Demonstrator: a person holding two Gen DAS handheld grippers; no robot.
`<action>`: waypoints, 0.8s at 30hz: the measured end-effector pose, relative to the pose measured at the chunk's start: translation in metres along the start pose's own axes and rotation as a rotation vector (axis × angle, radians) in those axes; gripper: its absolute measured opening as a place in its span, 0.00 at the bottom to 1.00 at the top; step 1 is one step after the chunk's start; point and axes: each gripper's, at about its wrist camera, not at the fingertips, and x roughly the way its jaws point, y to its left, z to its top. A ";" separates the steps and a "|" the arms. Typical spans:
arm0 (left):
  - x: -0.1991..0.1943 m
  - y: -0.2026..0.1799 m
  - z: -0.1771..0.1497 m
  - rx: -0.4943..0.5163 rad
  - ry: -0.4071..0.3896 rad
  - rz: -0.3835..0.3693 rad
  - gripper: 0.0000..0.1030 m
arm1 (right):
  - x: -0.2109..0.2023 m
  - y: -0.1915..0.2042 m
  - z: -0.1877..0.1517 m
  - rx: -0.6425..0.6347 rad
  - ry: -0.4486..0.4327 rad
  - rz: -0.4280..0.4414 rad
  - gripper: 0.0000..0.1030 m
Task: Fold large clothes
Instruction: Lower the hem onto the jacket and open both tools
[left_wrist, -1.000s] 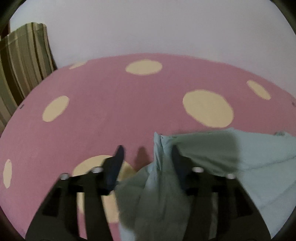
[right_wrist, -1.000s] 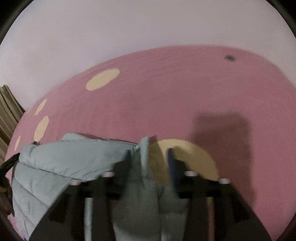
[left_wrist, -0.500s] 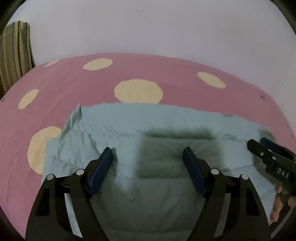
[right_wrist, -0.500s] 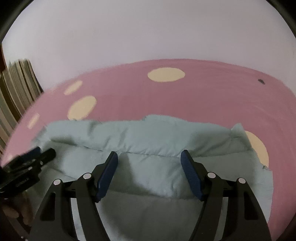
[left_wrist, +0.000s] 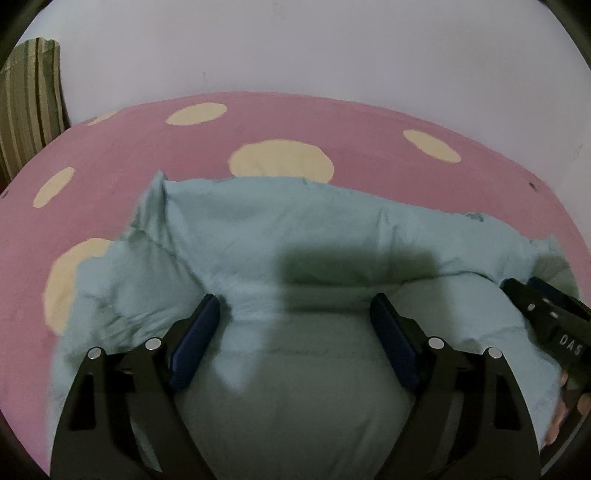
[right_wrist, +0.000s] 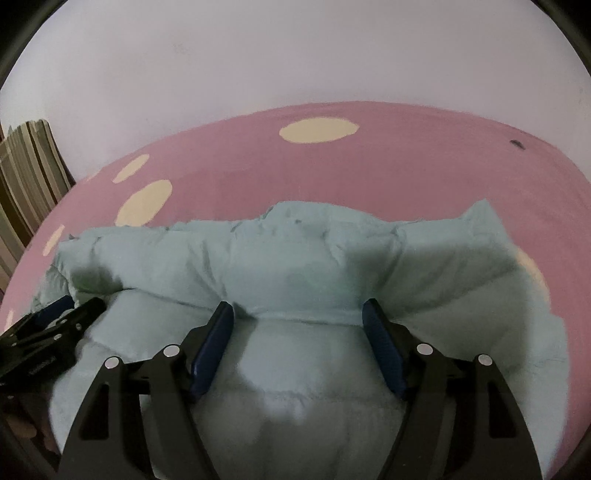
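- Lying across a pink bed cover (left_wrist: 351, 122) with pale yellow dots, a light blue-green padded jacket (left_wrist: 295, 236) spreads out ahead of both pairs of fingers and under them.
- The left gripper (left_wrist: 295, 321) has its blue-padded fingers (left_wrist: 195, 339) spread wide, with nothing held; the jacket's puffy fabric fills the gap between them.
- The right gripper (right_wrist: 299, 325) has its fingers (right_wrist: 212, 350) wide apart too, empty, over the same quilted fabric.
- A folded ridge of the jacket runs crosswise just past both sets of fingertips.
- Each gripper shows at the edge of the other's view, resting near the jacket's side.
- A striped cushion (left_wrist: 26, 99) stands far left of the fingers, against a pale wall (left_wrist: 295, 48).
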 end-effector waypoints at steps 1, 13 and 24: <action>-0.011 0.007 -0.002 -0.008 -0.017 -0.005 0.81 | -0.014 -0.006 0.000 0.001 -0.025 -0.012 0.69; 0.001 0.078 -0.027 -0.135 0.037 0.047 0.87 | -0.008 -0.081 -0.029 0.063 0.023 -0.110 0.78; -0.004 0.077 -0.025 -0.125 0.044 0.054 0.90 | -0.013 -0.081 -0.023 0.068 0.012 -0.107 0.81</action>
